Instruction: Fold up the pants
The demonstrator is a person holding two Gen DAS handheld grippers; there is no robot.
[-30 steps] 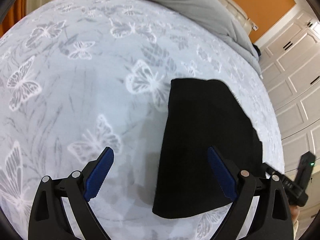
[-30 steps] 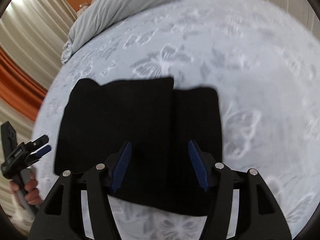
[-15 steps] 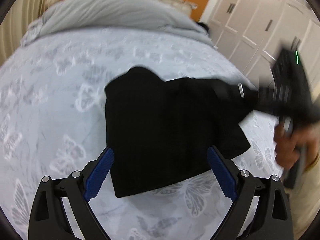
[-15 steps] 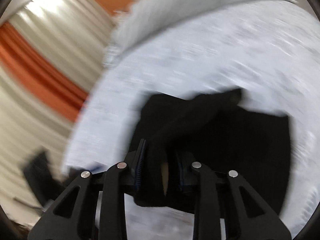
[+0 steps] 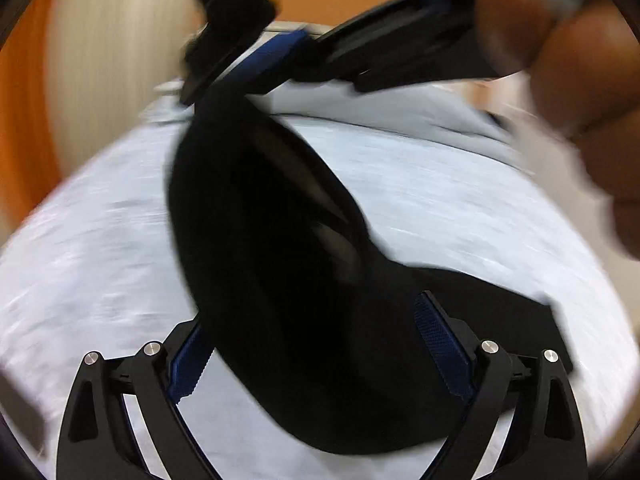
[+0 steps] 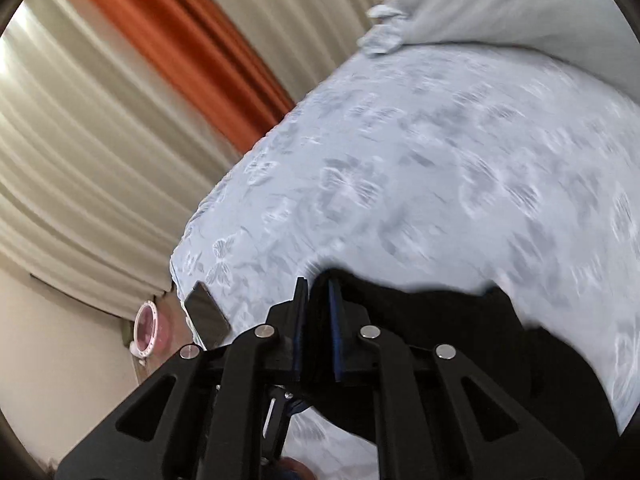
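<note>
Pale blue cloth with butterfly shapes is covering the big bed [image 6: 460,168], and it is filling most of both views. A grey blanket [image 6: 520,12] is lying bunched at the far end of the bed. Striped cream and orange curtains [image 6: 120,80] are hanging beside the bed.

Black pants [image 5: 280,280] are lying partly on the bed, and one end is being lifted up high off the cover. The picture is blurry there.

In the left wrist view, the left gripper [image 5: 316,354] is standing wide apart, with the hanging pants passing between its blue fingers [image 5: 440,344]. It is not squeezing anything.

The right gripper [image 6: 318,328] is pinching tight on a fold of the pants. In the left wrist view it [image 5: 248,64] is showing up at the top, holding the raised end, with the person's right hand [image 5: 560,60] close to the camera.

A dark phone [image 6: 206,312] is lying at the bed's edge, and a small pink round thing [image 6: 145,330] is sitting just beside it.
</note>
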